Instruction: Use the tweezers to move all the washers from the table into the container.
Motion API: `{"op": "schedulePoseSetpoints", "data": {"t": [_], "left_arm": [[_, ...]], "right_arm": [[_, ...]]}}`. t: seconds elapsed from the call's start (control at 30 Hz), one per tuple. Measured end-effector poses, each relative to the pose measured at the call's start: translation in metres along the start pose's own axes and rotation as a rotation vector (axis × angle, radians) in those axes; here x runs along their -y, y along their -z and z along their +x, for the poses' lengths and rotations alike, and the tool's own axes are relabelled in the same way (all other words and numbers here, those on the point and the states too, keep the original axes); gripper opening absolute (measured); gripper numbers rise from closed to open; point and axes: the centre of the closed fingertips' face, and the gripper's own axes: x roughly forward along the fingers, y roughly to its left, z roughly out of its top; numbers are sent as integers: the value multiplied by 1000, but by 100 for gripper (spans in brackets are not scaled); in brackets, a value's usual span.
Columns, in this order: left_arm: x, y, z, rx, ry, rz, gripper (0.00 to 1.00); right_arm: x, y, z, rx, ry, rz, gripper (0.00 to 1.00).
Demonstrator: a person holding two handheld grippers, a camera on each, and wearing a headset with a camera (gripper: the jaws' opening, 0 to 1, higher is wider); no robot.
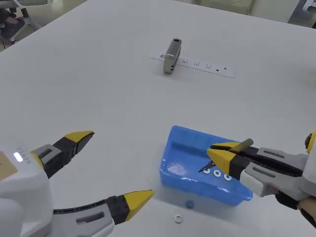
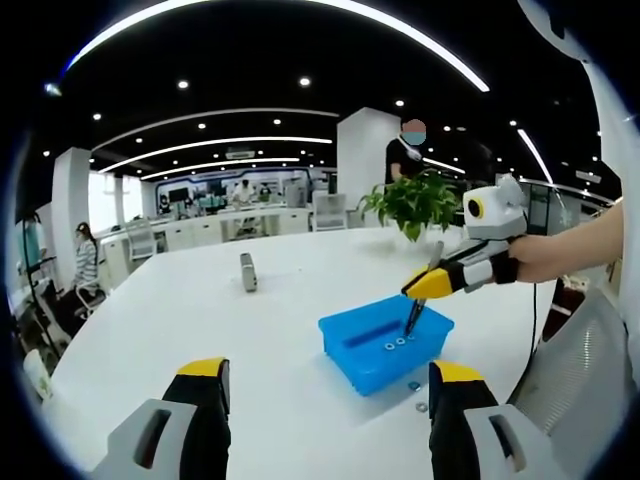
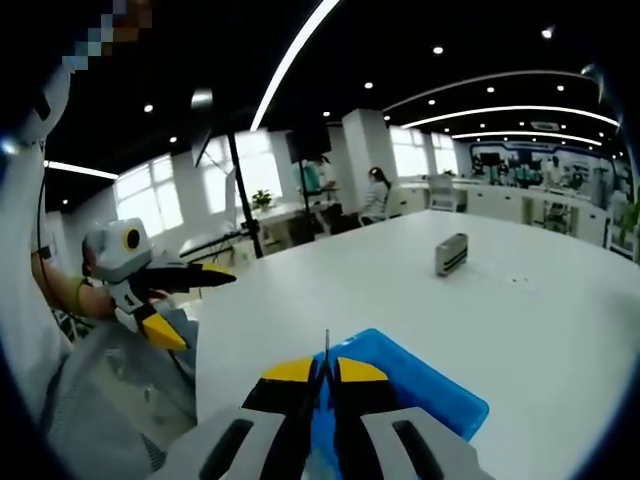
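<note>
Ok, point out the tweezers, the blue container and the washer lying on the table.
tweezers [image 1: 207, 166], head view, the dark tips.
blue container [image 1: 197, 187], head view, its near wall.
washer [image 1: 178, 218], head view, its ring, on the table.

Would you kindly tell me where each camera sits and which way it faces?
Head view: from the headset, down onto the table; left gripper open, right gripper holding tweezers over the blue container.
Left gripper view: along its own open jaws toward the container, right gripper and the person's forearm.
Right gripper view: along its shut jaws and tweezers, over the container toward the left gripper.
Shared: the container; the gripper views face each other.
</note>
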Motion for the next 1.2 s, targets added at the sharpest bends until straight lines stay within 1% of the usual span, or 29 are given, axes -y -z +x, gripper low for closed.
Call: {"op": "schedulePoseSetpoints", "data": {"t": [0.13,0.17,0.23,0.3,0.33,0.4,0.53,0.73,0.87,0.97,1.0,1.1,1.2], "left_arm": [[0,1,0,-3,0,3,83],[-1,1,0,-3,0,2,82],[-1,1,0,-4,0,3,82],[-1,2,0,-5,1,5,82],[-1,1,0,-5,0,7,82],[-2,1,0,-5,-1,6,82],[-2,2,0,-7,-1,6,82],[-3,3,0,-11,-5,9,82],[-3,3,0,-9,-5,7,82],[-3,4,0,-12,-4,10,82],[-3,4,0,-14,-5,12,82],[-3,5,0,-17,-5,13,81],[-3,4,0,-16,-4,15,81]], "right_arm": [[-18,7,-1,-38,-48,-48,3],[-23,11,0,-58,-67,-55,3],[-29,17,2,-82,-90,-76,3],[-33,24,4,-112,-104,-98,3],[-33,28,6,-134,-106,-114,3],[-34,33,10,-155,-113,-131,3],[-35,41,17,-186,-129,-147,3],[-32,54,23,-230,-126,-159,3],[-34,60,25,-250,-133,-192,3],[-31,69,27,-274,-133,-223,3],[-31,70,27,-280,-132,-227,3],[-29,69,28,-267,-129,-217,3],[-29,67,27,-268,-123,-211,3]]}}
